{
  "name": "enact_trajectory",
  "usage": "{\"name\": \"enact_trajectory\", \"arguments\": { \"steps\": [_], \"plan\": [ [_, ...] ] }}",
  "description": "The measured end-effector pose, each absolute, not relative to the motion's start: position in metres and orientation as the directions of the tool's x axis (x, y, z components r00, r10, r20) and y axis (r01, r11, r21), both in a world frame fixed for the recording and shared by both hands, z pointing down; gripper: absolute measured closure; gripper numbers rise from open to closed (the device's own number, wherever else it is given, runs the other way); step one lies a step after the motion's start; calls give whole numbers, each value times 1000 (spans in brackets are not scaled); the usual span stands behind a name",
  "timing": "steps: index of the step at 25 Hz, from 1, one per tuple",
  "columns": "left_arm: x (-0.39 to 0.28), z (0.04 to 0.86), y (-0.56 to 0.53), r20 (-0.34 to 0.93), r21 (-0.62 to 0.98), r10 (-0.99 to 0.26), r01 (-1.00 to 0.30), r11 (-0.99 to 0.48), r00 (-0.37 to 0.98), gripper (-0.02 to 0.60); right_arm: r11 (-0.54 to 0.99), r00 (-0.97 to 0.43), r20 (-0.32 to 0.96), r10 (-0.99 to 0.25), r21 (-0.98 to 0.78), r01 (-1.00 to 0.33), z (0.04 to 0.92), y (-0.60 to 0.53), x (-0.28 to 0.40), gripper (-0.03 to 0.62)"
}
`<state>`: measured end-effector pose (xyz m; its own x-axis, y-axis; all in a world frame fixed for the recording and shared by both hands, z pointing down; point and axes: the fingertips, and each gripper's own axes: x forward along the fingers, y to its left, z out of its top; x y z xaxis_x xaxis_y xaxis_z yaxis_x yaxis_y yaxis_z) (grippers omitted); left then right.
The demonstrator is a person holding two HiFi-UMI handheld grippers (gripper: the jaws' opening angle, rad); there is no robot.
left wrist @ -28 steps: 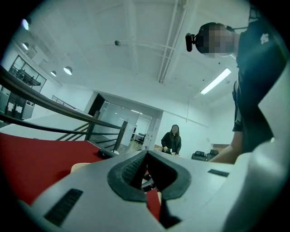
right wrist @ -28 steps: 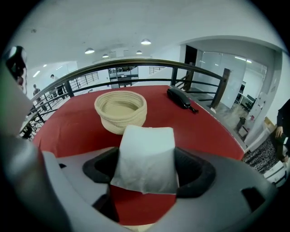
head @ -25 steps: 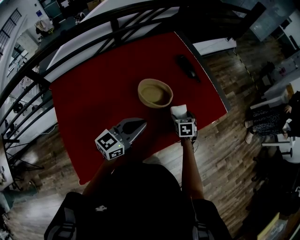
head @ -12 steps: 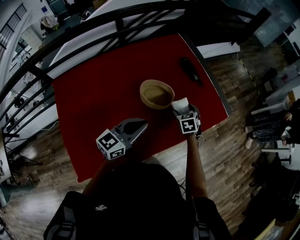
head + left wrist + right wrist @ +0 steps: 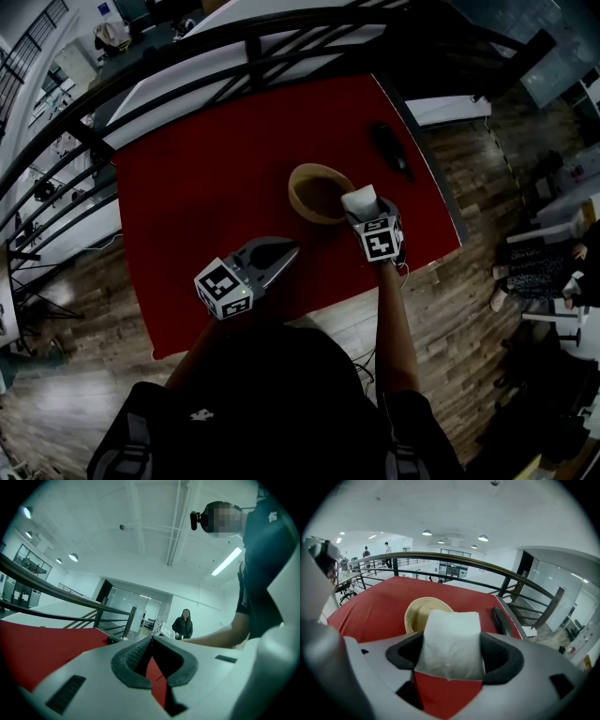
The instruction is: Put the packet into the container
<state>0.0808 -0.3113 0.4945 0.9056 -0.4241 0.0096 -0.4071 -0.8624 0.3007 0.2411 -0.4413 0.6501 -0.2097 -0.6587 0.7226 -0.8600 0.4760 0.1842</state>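
1 white packet point(image 5: 451, 641) tight between jaws of right gripper point(image 5: 452, 657), near container point(image 5: 419, 611) rim; left gripper point(image 5: 151, 658) closed.

Dim head view, fisheye-warped edges

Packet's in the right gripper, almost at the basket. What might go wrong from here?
The packet hangs by the near rim of the container, not clearly over its middle; released now, it may catch the rim and drop onto the red table. The right gripper might also bump the container aside.
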Motion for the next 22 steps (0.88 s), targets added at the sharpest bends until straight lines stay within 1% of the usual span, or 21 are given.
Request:
{"name": "enact_trajectory", "arguments": {
  "steps": [7,14,22],
  "plan": [
    [67,498,-316,23,305,-469,-453,-838,883,571,641,-329,727,-603,196,-742,648,-467,196,194],
    [63,501,-323,15,301,-494,-475,-827,869,571,781,-439,759,-482,145,-607,664,-475,158,194],
    [58,503,-329,16,294,-516,-497,-816,856,571,867,-463,805,-371,122,-483,682,-483,141,194]
  ]
}}
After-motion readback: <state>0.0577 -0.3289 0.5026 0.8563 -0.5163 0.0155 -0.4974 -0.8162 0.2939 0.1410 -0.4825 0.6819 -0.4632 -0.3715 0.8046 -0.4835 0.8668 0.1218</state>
